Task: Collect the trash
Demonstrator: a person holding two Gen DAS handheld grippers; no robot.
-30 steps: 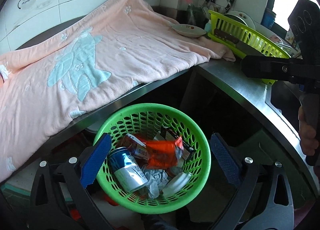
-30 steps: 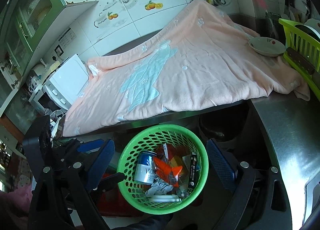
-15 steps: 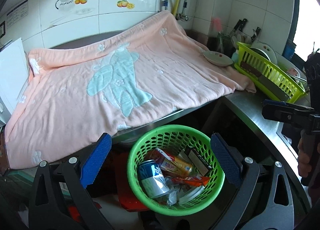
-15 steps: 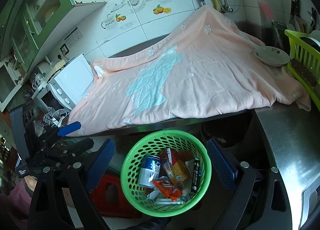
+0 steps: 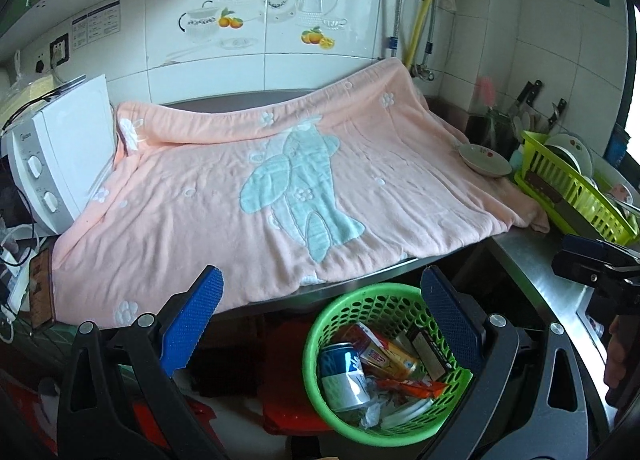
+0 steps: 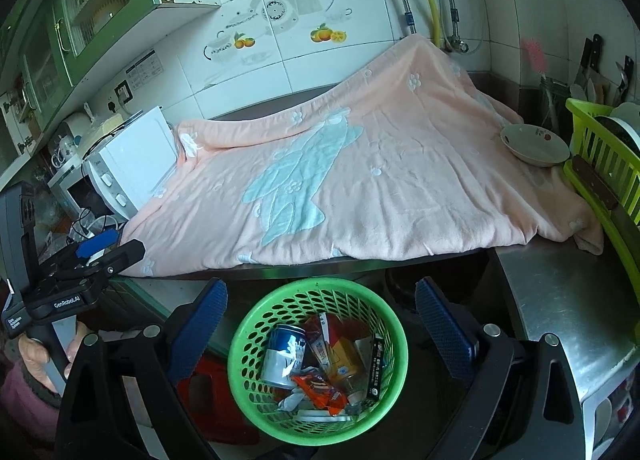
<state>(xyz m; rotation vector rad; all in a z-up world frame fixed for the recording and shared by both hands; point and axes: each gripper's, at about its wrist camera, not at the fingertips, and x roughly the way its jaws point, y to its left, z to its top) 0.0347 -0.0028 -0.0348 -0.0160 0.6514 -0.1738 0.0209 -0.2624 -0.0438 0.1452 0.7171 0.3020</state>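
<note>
Trash sits gathered in the green basket (image 6: 318, 360) at the lower centre of the right wrist view: a blue can (image 6: 283, 354), an orange wrapper (image 6: 318, 388), cartons and crumpled paper. The basket lies below the counter (image 6: 560, 300) edge, straight ahead between the wide, empty jaws of the right gripper (image 6: 320, 324). The left gripper (image 5: 320, 324), jaws also wide and empty, has the basket toward its right finger, so the right seems better centred on it. The pink blanket (image 5: 280, 196) looks bare of trash

both wrist views overlooking basket (image 5: 384, 364), blanket (image 6: 360, 180)
</note>
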